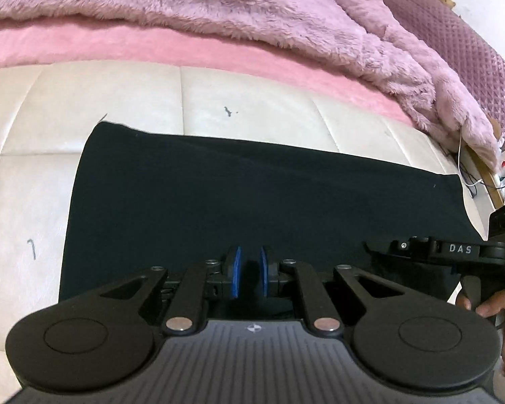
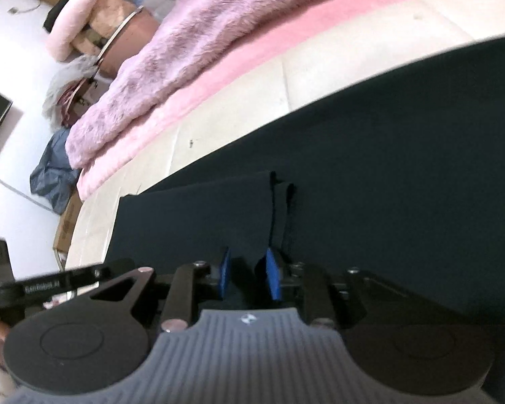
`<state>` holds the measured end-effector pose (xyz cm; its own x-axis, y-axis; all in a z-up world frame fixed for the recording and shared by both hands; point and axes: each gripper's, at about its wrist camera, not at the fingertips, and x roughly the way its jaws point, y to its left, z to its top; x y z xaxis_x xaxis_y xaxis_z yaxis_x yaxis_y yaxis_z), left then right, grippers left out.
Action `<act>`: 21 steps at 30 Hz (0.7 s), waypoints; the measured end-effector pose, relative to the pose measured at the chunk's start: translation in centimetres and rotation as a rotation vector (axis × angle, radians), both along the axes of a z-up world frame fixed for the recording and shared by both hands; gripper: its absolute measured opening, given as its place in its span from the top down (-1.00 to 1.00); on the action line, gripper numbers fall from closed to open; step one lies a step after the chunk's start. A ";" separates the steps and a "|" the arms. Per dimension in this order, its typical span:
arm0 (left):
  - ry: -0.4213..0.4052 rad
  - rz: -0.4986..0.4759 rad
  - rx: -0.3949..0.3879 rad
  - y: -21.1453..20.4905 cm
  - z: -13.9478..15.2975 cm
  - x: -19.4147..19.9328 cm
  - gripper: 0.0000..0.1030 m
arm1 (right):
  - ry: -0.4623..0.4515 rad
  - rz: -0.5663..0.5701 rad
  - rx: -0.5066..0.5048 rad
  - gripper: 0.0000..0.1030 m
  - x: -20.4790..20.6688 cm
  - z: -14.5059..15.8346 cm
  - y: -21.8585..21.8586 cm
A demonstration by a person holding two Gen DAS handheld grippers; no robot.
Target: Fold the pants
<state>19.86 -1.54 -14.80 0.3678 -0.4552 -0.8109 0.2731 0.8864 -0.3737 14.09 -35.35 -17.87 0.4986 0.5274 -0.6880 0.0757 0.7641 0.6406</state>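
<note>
Dark navy pants (image 1: pixel 239 188) lie flat on a cream mattress (image 1: pixel 118 101). My left gripper (image 1: pixel 249 272) sits low over the near edge of the pants, its blue pads a small gap apart; dark cloth shows between them. In the right wrist view the pants (image 2: pixel 387 155) spread to the right, with a folded layer (image 2: pixel 192 215) on top. My right gripper (image 2: pixel 247 276) holds a fold of the cloth between its blue pads and lifts it slightly. The right gripper's body also shows in the left wrist view (image 1: pixel 454 252).
A fluffy pink-purple blanket (image 1: pixel 219 10) lies bunched along the far side of the bed, over a pink sheet (image 1: pixel 151 50). A quilted purple headboard (image 1: pixel 454 40) stands at the right. Boxes and plush items (image 2: pixel 84 27) crowd the floor beyond the bed.
</note>
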 end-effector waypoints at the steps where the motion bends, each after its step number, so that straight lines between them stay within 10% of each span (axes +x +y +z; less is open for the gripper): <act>1: 0.002 0.005 -0.003 0.1 -0.1 -0.1 0.76 | 0.003 -0.009 0.010 0.67 0.0 -0.1 -0.1; 6: 0.006 0.008 -0.015 0.5 -0.4 -0.3 0.77 | 0.025 -0.046 0.049 0.70 -0.6 -0.5 -0.2; 8: 0.007 0.012 -0.019 0.3 -0.5 -0.2 0.76 | 0.037 -0.050 0.068 1.00 -0.7 -0.8 -0.2; 21: 0.002 -0.027 0.048 -1.7 -1.3 0.0 0.76 | 0.019 -0.063 -0.008 1.00 -2.6 0.5 0.1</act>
<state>19.86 -3.23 -16.14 0.3542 -0.4251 -0.8330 0.2964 0.8958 -0.3312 11.48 -35.25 -17.39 0.5175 0.4898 -0.7017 0.1353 0.7629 0.6323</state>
